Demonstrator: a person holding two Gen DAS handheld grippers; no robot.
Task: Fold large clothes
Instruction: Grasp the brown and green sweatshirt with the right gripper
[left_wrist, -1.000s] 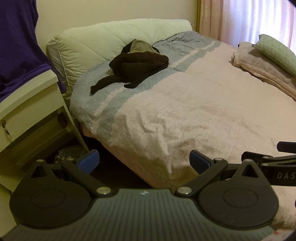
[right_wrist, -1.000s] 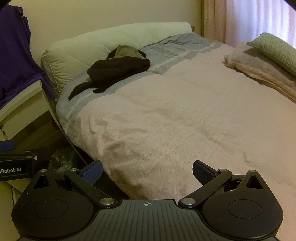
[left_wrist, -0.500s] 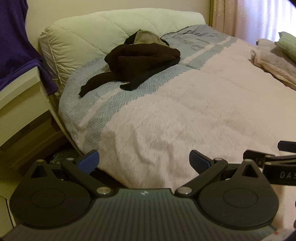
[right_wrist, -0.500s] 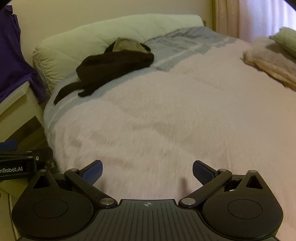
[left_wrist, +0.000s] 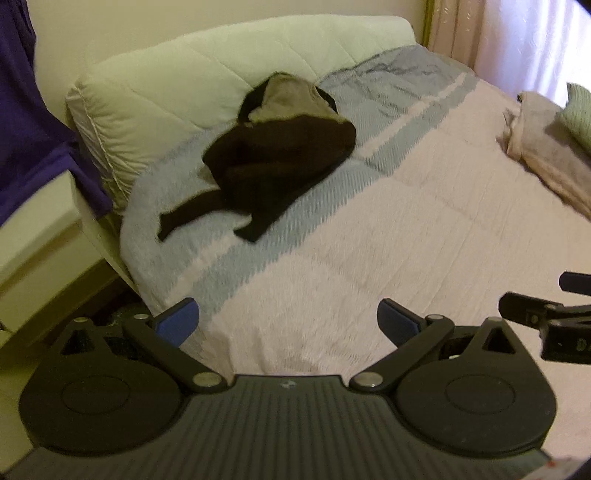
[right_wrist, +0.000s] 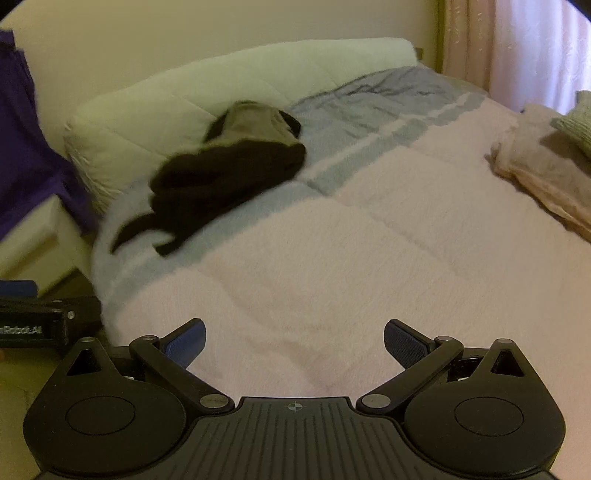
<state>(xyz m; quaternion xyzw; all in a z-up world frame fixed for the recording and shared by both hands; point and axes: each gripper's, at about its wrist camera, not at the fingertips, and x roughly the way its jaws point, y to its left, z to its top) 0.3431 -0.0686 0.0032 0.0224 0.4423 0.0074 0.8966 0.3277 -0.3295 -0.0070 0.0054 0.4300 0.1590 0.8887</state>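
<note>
In the left wrist view, the left gripper (left_wrist: 288, 319) is hovering over the near edge of the bed (left_wrist: 406, 240), jaws spread and empty, while the dark garment (left_wrist: 273, 166) is lying crumpled far off, against the pale headboard cushion (left_wrist: 166, 92); this looks like the approach, with the next move calling for a long reach across the blanket. In the right wrist view, the right gripper (right_wrist: 294, 345) is likewise gaping and holding nothing, the garment (right_wrist: 221, 177) well apart; folded pillows (right_wrist: 546, 166) are sitting to the right, out of the path.
</note>
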